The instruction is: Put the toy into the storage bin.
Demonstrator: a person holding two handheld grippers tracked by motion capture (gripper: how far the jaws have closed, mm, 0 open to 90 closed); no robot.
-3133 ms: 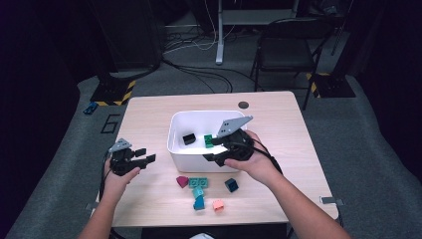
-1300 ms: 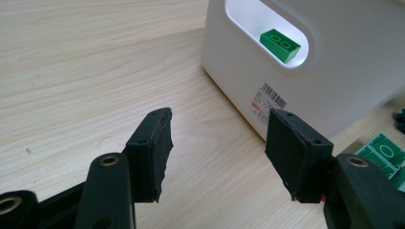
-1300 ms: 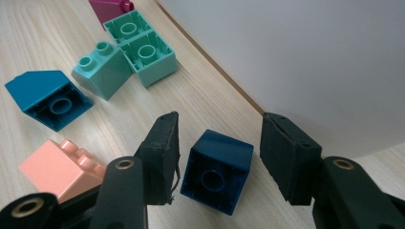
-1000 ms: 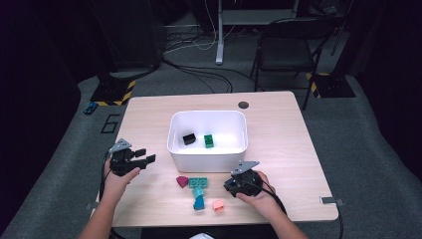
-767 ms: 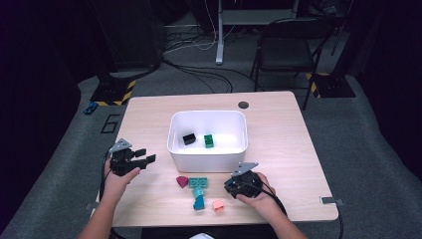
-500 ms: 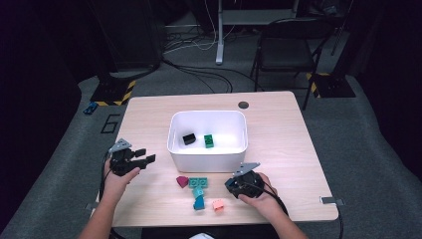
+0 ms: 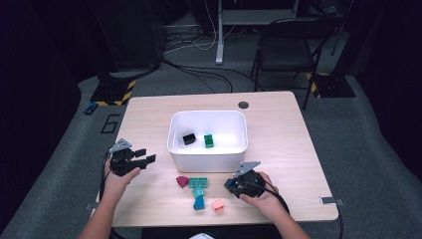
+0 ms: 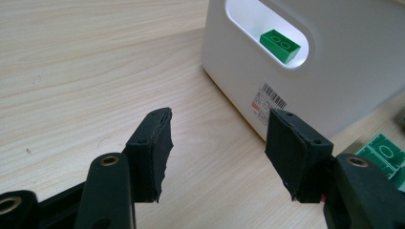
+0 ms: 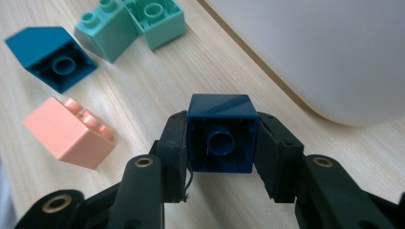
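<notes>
We take the white bin [image 7: 209, 149] on the desk [image 7: 278, 129] as our landmark. In the high view, the right claw [image 7: 230, 185] sits on the desk just in front of the bin's near right corner, held by the person's right hand [image 7: 256, 191]. In the right gripper view, we see this claw [image 9: 220, 143] clenched on a dark blue brick [image 9: 220, 138], one jaw pressed against each side and the brick's hollow underside facing the camera; the brick lies low over the desk, close beside the bin's rounded wall [image 9: 325, 52]. We cannot tell whether the brick touches the desk. The left claw [image 7: 145, 155] rests well to the left of the bin, near its front left corner; in the left gripper view, we see the claw [image 8: 217, 143] released, its jaws standing wide apart with bare desk between them, pointed toward the bin's handle opening. Inside the bin lie a black brick [image 7: 189, 139] and a green brick [image 7: 209, 141], the latter also visible through the handle cut-out [image 8: 279, 45]. In front of the bin, between the two claws, we note a magenta piece [image 7: 182, 181], mint bricks [image 7: 198, 184], a teal brick [image 7: 199, 202] and a salmon brick [image 7: 218, 205], the last nearest the right claw.
</notes>
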